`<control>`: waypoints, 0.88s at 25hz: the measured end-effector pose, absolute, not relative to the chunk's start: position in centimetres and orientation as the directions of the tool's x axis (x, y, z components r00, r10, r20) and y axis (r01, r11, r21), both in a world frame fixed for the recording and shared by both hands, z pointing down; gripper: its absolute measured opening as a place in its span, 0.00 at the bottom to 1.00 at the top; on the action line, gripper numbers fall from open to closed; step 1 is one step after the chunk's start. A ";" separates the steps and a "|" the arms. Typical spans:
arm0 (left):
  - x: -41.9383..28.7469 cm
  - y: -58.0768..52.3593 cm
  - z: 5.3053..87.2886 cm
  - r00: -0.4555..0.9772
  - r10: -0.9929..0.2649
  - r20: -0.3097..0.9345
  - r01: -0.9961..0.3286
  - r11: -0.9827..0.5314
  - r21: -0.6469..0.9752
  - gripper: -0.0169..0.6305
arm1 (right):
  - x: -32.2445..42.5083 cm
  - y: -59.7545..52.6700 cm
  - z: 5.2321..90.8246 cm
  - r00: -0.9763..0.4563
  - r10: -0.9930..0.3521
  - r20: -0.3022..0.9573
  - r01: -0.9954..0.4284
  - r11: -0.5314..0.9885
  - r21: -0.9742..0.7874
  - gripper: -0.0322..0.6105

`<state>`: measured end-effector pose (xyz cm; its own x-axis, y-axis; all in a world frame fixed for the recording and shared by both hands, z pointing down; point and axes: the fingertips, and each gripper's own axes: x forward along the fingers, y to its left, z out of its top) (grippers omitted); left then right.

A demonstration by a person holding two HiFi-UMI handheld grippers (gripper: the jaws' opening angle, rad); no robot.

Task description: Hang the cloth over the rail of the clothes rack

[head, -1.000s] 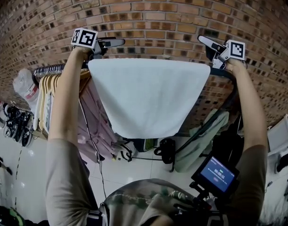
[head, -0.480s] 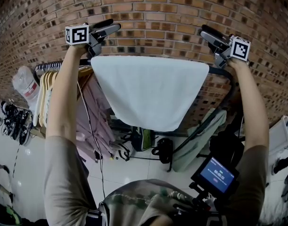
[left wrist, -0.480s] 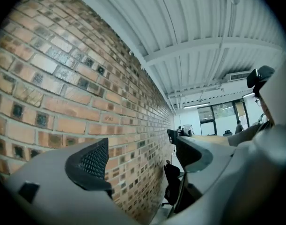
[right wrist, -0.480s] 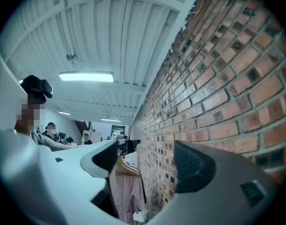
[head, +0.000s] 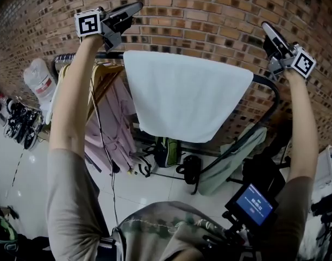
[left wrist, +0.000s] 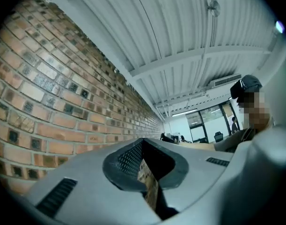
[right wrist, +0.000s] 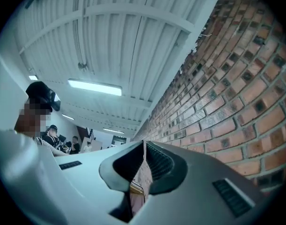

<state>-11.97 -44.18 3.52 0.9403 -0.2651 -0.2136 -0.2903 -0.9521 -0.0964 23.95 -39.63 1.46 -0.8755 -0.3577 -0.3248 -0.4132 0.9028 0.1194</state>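
Head view: the cloth was draped over the rail of the clothes rack. Its top edge lay along the bar and its body hung flat in front of the brick wall. It sat between the hung garments at the rail's left stretch and the bend at the rail's right end. The left gripper was above the cloth's left top corner and the right gripper above the right end of the rail. Both were clear of the cloth and touched nothing.

Left gripper view: the jaws had just closed and were pressed together, with nothing between the pads. Only wall and ceiling showed ahead.

Right gripper view: same here. The jaws had just closed, the pads met, and there was no cloth in them. It looked at wall and ceiling.

Progress: the hanging looked done, with the cloth released and resting on the rail alone. Judged remaining: nothing except lowering the hands. The cloth's far side wasn't visible, so its balance couldn't be checked.
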 end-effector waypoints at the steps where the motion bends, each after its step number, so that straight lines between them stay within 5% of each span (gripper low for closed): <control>1: -11.8 -43.4 3.9 0.949 -0.250 -0.193 -0.273 -0.957 -0.099 0.03 | 23.7 -39.0 1.3 -0.881 -0.344 -0.325 -0.398 0.910 0.115 0.09; 9: -11.5 -37.5 6.1 0.972 -0.162 -0.168 -0.178 -0.981 -0.082 0.03 | 19.0 -33.4 4.5 -0.926 -0.267 -0.267 -0.302 0.948 0.101 0.06; 17: -12.7 -30.4 12.8 0.966 -0.256 -0.043 -0.260 -0.954 -0.152 0.03 | 10.4 -22.2 10.6 -0.971 -0.164 -0.172 -0.186 0.975 0.121 0.06; 22: -13.5 -24.0 15.6 0.979 -0.183 -0.091 -0.194 -0.973 -0.129 0.03 | 7.2 -18.0 15.7 -0.984 -0.119 -0.132 -0.130 0.988 0.082 0.06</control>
